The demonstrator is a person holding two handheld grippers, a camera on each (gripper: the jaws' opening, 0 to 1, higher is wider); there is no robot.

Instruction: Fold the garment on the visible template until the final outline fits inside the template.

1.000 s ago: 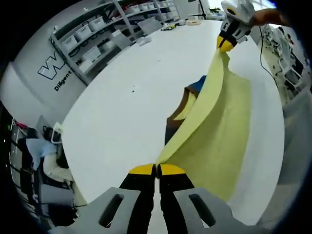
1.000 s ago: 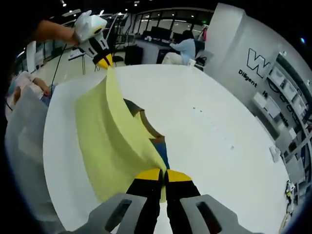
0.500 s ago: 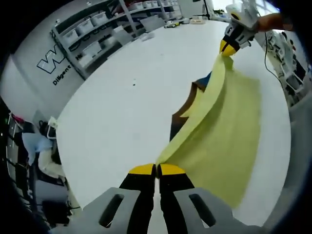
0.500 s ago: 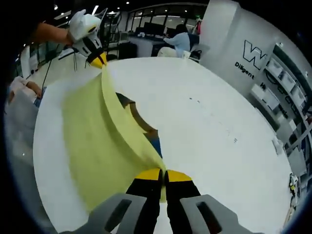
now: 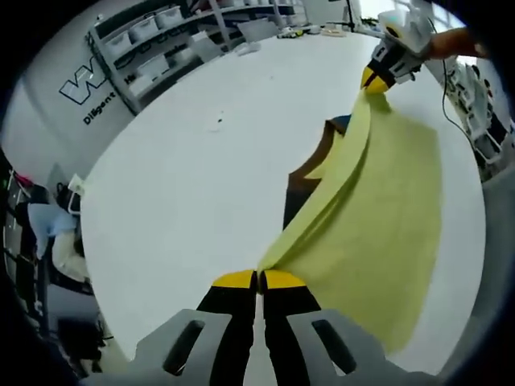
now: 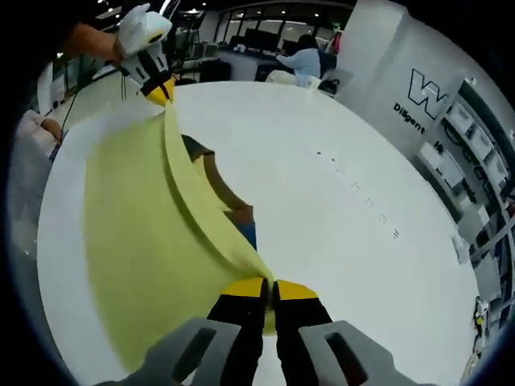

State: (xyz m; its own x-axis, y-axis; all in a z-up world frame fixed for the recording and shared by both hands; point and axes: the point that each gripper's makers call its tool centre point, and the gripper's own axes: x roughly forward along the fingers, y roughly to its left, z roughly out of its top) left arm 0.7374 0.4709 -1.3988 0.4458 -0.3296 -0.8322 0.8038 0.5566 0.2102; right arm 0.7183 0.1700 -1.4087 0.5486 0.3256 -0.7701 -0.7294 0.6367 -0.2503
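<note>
With both tools clamped on one edge of the garment [image 5: 378,209], I have it stretched above the tabletop [image 5: 193,169]. Left tool [image 5: 257,279] and right tool [image 6: 259,287] must move together, or I judge the edge could sag and crease.

Wall [image 6: 378,56] lettering: a large "W", cut off.
Line beneath: "Diligent", the rest hidden.
Wall [image 5: 48,121] in left gripper view: "W", "Diligent", partly cut.

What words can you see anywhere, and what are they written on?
"W": big letter, cut off, on the grey wall.
"Diligent": smaller word under it on the same wall, its end cut off.
Labels on the shelf bins: too small to read.
Yellow garment: no writing.
</note>
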